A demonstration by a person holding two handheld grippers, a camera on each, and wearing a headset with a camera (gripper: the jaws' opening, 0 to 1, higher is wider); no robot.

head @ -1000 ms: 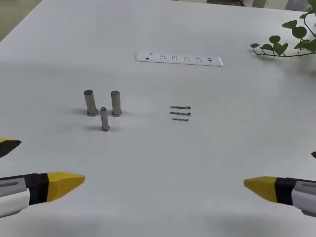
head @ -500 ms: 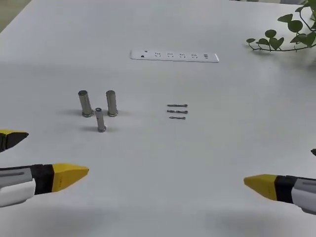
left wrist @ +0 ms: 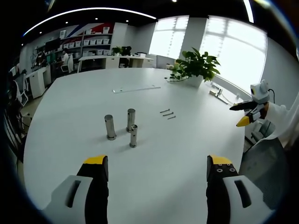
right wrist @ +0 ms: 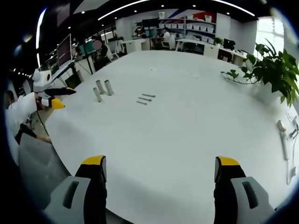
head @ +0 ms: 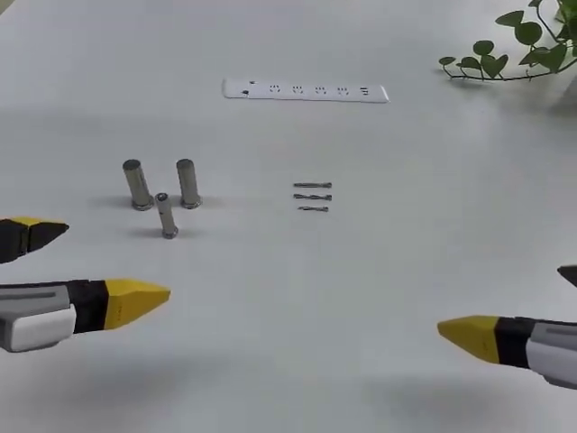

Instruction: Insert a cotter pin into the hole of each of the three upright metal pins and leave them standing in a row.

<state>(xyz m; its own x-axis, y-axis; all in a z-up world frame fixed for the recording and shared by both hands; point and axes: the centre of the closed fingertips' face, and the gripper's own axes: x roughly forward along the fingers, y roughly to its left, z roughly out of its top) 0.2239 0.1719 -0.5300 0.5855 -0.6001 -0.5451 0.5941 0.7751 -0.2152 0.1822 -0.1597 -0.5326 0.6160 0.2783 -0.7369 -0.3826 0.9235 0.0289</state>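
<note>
**First pick pending, nothing held**

Left tongs wide, empty, front-left of the metal pins. All three stand upright in a triangle, not a row. Cotter pins lie flat on the counter, right of the metal pins. Right tongs wide, empty, well right. Next, likely: low, narrow pinch on one cotter pin.

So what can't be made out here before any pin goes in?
Cross-holes in the three upright grey metal pins: too small, every view.
Ends of the three thin metal cotter pins: too small, head view.
Right gripper: one jaw cut by the head view's right edge.
Leafy green plant: cut by the head view's corner.
</note>
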